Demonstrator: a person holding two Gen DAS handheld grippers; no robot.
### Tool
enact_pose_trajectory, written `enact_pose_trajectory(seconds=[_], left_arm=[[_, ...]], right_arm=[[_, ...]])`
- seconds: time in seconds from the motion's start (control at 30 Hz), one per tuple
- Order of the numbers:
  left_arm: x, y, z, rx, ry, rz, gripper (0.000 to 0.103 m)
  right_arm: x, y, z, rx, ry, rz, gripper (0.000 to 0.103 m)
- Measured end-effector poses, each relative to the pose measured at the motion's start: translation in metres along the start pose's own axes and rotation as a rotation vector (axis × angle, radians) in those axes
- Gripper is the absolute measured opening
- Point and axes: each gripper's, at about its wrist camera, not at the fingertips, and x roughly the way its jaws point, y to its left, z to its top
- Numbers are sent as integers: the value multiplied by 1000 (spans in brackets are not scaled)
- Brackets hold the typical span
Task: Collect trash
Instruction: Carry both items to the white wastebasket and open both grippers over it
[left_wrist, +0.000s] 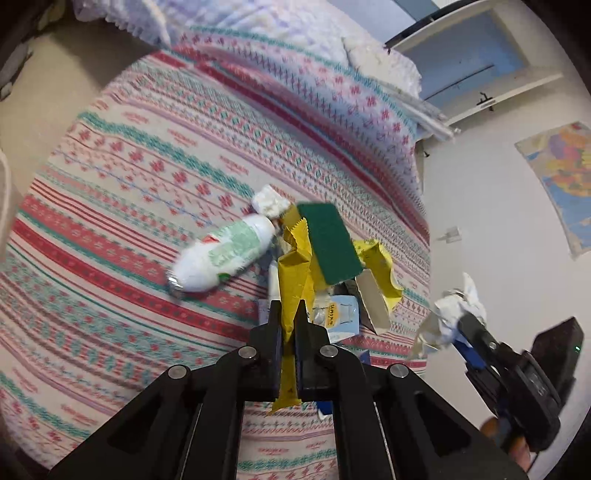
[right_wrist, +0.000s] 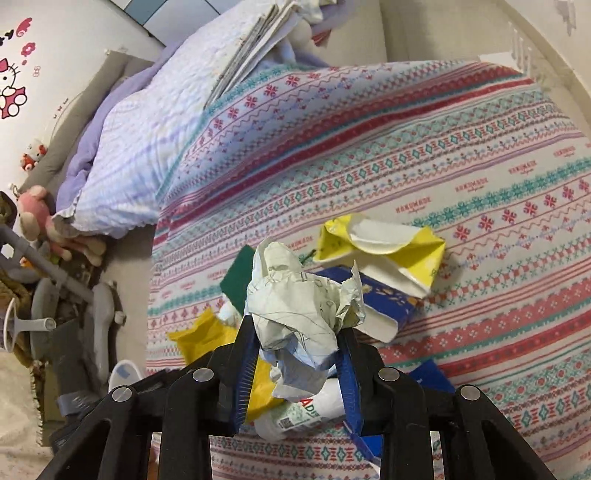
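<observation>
My left gripper (left_wrist: 288, 317) is shut on a crumpled yellow wrapper (left_wrist: 295, 266), which stands up between its fingers. Beyond it on the bed lie a green sponge (left_wrist: 330, 243), a white bottle (left_wrist: 221, 254), a torn yellow carton (left_wrist: 380, 273) and a small blue-white pack (left_wrist: 338, 317). My right gripper (right_wrist: 299, 332) is shut on a crumpled ball of white paper (right_wrist: 303, 306) and holds it above the bed. Under it are the yellow carton (right_wrist: 384, 251), a blue box (right_wrist: 388, 299), the sponge (right_wrist: 236, 280) and the bottle (right_wrist: 303, 413). The right gripper (left_wrist: 458, 325) with its paper also shows off the bed's edge in the left wrist view.
The trash lies on a striped patterned bedspread (left_wrist: 129, 184) near the bed's edge. A lilac quilt (right_wrist: 147, 147) is bunched at the head of the bed. Soft toys and grey gear (right_wrist: 55, 295) crowd the floor beside the bed. A map (left_wrist: 561, 177) hangs on the wall.
</observation>
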Motion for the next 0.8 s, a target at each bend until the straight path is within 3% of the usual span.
enact_pose_trajectory(seconds=[0.17,0.27,0.47,0.63,0.8], left_arm=[[-42,30,9,-12,-29,-9,5],[-75,60,22,-28,-84,34,5],[-132,129,48,-55,-175,212,5],[-152,210,67,-132,-172,351,5],[-149,285,83,-221,-159,432,5]], right_arm=[[3,16,-3,-34,-17,15,36],[8,29,-5,-61,-23,14,36],[26,59,-13,-117,-25,36,36],[50,91,-28,-192,-6,57,36],[82,123,-49,-261,47,87,36]])
